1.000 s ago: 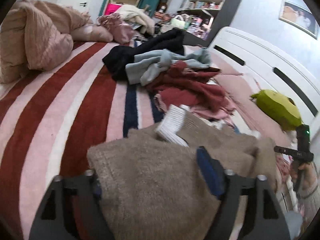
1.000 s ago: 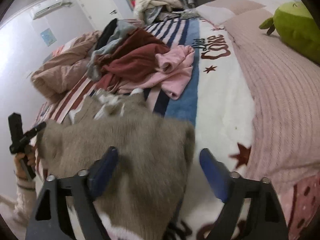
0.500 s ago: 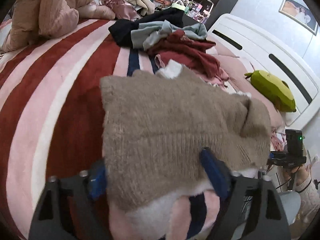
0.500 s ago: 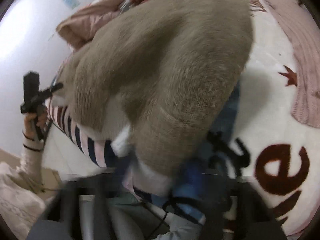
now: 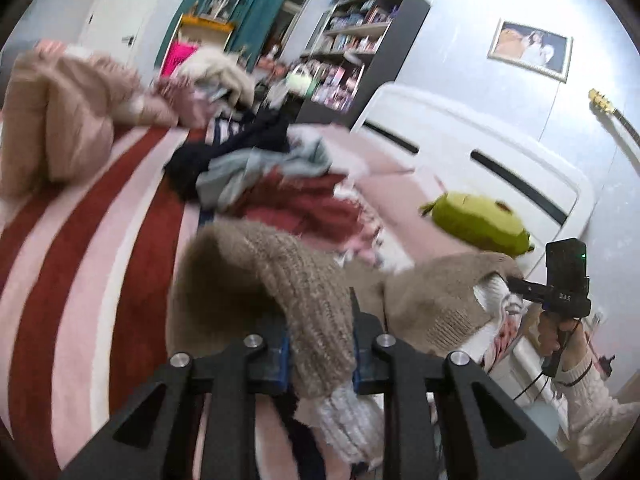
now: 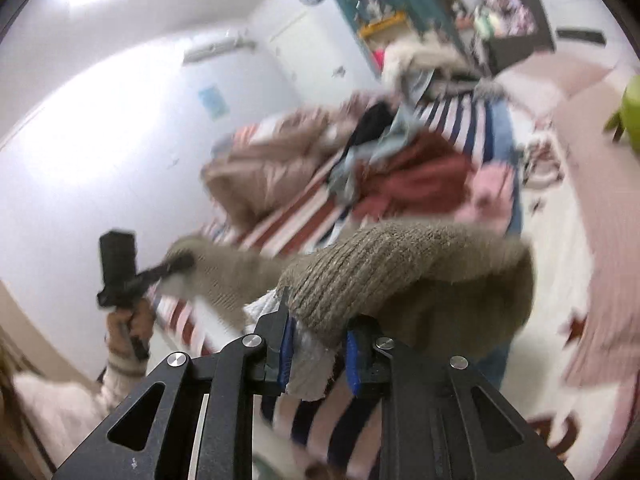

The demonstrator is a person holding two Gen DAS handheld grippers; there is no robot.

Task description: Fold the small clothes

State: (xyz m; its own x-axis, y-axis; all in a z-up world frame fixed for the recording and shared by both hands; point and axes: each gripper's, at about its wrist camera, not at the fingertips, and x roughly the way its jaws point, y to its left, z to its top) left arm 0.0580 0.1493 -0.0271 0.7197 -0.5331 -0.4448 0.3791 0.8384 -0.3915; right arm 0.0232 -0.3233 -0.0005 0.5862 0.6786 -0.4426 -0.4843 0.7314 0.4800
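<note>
Above the striped bed [image 5: 92, 240], both tools, left [image 5: 320, 354] and right [image 6: 318, 350], clamp the beige knit sweater [image 6: 400, 264]; no lettering is legible.

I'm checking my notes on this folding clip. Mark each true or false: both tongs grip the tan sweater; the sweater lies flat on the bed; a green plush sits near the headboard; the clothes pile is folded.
1. Both tongs grip the sweater: true; the left tongs and right tongs are each shut on it.
2. The sweater lies flat on the bed: false; it hangs lifted between the tongs.
3. A green plush sits near the headboard: true.
4. The clothes pile is folded: false; it is a loose heap.
</note>
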